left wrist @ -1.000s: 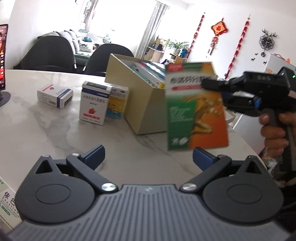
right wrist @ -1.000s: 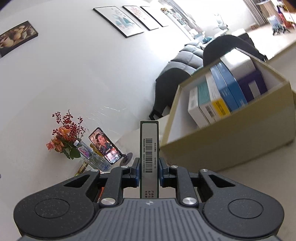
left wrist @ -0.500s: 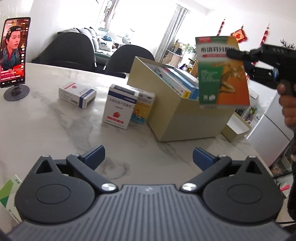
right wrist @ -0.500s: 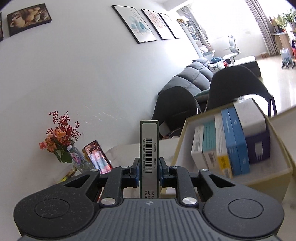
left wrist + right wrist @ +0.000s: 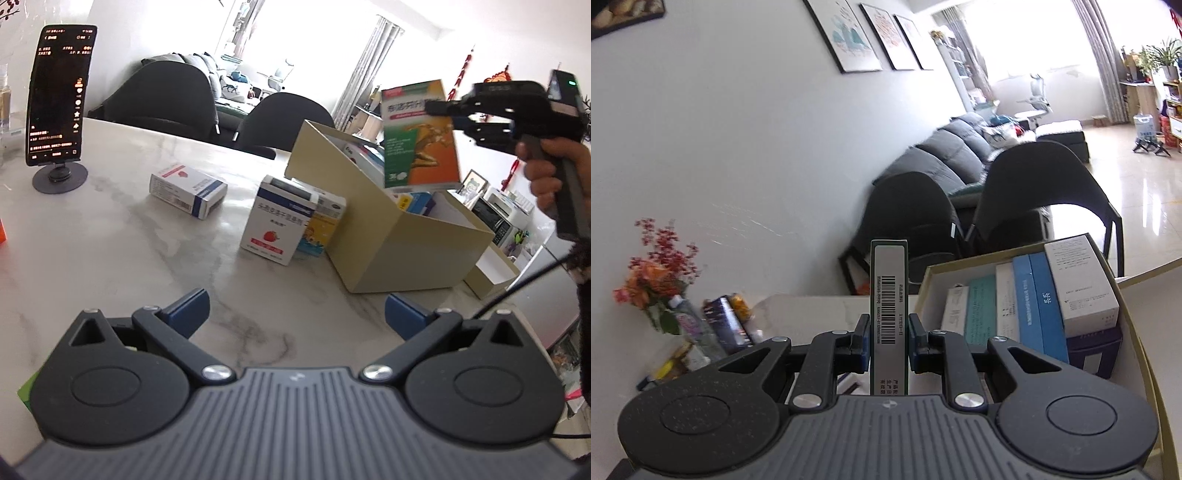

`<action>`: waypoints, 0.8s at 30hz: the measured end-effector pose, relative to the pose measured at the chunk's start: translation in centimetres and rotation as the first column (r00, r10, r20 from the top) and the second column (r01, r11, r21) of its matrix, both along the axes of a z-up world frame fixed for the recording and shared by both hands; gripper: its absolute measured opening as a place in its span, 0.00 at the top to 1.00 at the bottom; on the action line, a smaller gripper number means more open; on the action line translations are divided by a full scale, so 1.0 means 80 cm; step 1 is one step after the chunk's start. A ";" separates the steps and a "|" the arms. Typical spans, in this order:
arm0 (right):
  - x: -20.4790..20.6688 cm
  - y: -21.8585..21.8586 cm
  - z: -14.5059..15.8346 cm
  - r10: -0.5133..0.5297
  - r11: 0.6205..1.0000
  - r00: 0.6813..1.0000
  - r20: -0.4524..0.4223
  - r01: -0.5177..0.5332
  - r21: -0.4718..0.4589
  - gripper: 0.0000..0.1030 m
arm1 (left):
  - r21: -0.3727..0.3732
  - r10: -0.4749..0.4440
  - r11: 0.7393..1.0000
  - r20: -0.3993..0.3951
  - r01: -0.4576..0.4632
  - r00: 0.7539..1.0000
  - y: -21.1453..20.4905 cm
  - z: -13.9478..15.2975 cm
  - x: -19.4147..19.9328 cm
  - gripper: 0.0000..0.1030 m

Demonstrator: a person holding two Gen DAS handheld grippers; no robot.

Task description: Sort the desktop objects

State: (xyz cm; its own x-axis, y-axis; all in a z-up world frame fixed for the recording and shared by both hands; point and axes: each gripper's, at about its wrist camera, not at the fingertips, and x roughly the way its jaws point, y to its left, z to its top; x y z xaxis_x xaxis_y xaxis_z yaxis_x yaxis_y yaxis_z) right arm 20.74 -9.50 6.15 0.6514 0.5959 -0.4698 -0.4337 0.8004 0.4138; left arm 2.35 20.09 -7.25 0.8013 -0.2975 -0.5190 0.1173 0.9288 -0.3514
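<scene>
Right wrist shows your right gripper [image 5: 888, 349] clamping the green-and-orange box [image 5: 888, 317] edge-on above the carton [image 5: 1145, 373]; lower it upright into the free gap.

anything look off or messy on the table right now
Nothing spilled or damaged. Three medicine boxes are still unsorted on the marble table: the strawberry box stands against the yellow box, and a white and blue box lies apart. The right gripper holds the green and orange box above the carton.
</scene>
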 end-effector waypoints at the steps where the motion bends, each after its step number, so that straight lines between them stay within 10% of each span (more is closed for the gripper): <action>1: 0.008 0.005 -0.004 -0.003 1.000 1.000 -0.010 0.003 -0.007 0.79 | 0.002 0.000 1.000 -0.002 0.000 1.000 0.000 0.000 0.001 0.00; 24: 0.134 0.096 -0.071 -0.075 0.985 0.992 -0.102 0.058 -0.166 0.79 | 0.042 0.036 0.999 -0.038 -0.035 0.999 0.006 0.002 0.012 0.00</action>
